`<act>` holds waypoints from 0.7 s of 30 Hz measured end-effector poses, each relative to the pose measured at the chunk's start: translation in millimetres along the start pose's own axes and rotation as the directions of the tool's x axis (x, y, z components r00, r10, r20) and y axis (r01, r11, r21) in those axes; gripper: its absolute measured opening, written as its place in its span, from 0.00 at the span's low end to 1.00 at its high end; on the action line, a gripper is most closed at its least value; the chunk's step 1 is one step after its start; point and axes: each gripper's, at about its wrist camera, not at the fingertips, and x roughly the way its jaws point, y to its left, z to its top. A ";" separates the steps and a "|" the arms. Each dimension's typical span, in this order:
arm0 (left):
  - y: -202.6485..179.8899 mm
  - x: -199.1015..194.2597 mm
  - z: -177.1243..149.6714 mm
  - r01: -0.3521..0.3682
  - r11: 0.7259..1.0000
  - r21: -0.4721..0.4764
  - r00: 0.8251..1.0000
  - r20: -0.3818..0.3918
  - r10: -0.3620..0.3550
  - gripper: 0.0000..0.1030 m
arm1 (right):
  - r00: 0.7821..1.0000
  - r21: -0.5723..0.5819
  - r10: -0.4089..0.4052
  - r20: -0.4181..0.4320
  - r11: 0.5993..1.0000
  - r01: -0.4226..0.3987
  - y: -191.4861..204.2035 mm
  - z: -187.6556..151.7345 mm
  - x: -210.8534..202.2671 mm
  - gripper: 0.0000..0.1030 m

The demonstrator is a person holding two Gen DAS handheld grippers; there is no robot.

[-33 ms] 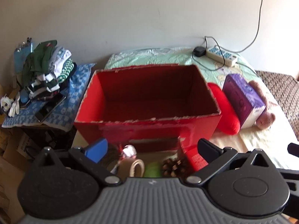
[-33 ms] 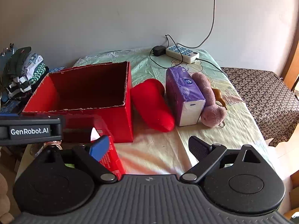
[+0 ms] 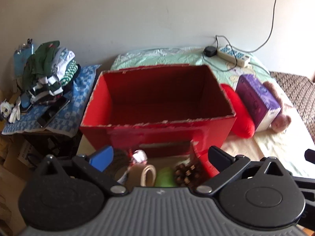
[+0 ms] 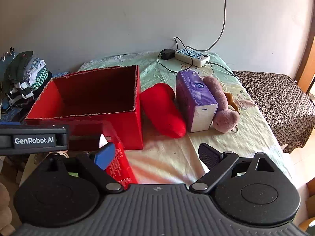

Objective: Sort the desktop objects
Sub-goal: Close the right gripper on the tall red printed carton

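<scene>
Open red cardboard box on worktop.
Left hand-held gripper and right hand-held gripper both spread wide, gripping nothing.

The red box stands open and upright at 10 o'clock on the table, nothing visible inside. Just right of it, at 12, lie a red plush, a purple tissue pack and a pink plush toy, side by side and touching. At 8 o'clock, before the box, lie a tape roll, green ball, pinecone and red packet.

Pale wall (bare), daylit patterned table
</scene>
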 end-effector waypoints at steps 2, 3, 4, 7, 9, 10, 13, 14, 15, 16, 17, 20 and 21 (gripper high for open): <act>8.2 -0.9 -0.1 0.000 1.000 -0.010 1.000 0.002 0.000 1.00 | 1.000 -0.012 0.001 -0.022 1.000 -0.001 7.4 1.1 5.9 0.91; 12.3 -1.3 -0.2 0.000 1.000 -0.015 1.000 0.002 0.000 1.00 | 0.999 -0.018 0.001 -0.033 1.000 -0.002 11.1 1.7 8.8 0.91; 20.0 -0.2 -0.9 -0.003 1.000 -0.018 1.000 0.008 0.004 1.00 | 0.999 -0.024 0.002 -0.044 1.000 -0.003 14.7 2.3 11.8 0.91; 34.3 2.6 -19.1 -0.052 0.998 -0.021 0.999 -0.004 0.052 1.00 | 1.000 -0.012 0.008 -0.025 1.000 -0.008 27.7 -5.8 6.3 0.91; 39.7 11.0 -28.9 -0.073 0.997 -0.021 0.997 -0.029 0.072 1.00 | 1.000 -0.001 0.011 -0.029 1.000 -0.011 36.3 -14.9 1.7 0.91; 38.7 14.5 -32.2 -0.086 0.996 -0.020 0.996 -0.038 0.085 1.00 | 0.999 0.007 0.016 -0.036 1.000 -0.016 39.5 -20.9 -1.6 0.91; 32.3 33.1 -39.9 -0.151 0.989 0.000 0.986 -0.078 0.150 1.00 | 0.998 0.034 0.012 -0.065 0.999 -0.010 56.0 -30.0 6.1 0.91; 38.7 33.7 -37.7 -0.160 0.987 0.008 0.982 -0.102 0.160 1.00 | 0.998 0.041 0.013 -0.069 0.999 -0.010 57.1 -30.5 8.0 0.91; 49.3 31.9 -34.0 -0.161 0.987 0.012 0.979 -0.128 0.161 1.00 | 0.997 0.050 0.019 -0.077 0.999 -0.015 56.6 -29.5 10.5 0.91; 53.1 32.4 -33.6 -0.166 0.986 0.006 0.976 -0.138 0.165 1.00 | 0.996 0.060 0.028 -0.086 0.998 -0.023 56.6 -28.5 13.2 0.91; 59.4 33.5 -32.5 -0.167 0.986 0.000 0.975 -0.151 0.165 1.00 | 0.994 0.068 0.041 -0.096 0.997 -0.035 56.9 -27.5 15.5 0.91; 76.9 39.3 -31.8 -0.150 0.988 -0.018 0.971 -0.190 0.144 0.99 | 0.993 0.044 0.057 -0.107 0.998 -0.053 59.4 -25.3 19.3 0.91; 79.9 40.1 -35.0 -0.140 0.990 -0.022 0.972 -0.196 0.133 0.99 | 0.993 0.035 0.058 -0.105 0.998 -0.055 60.1 -24.8 19.4 0.91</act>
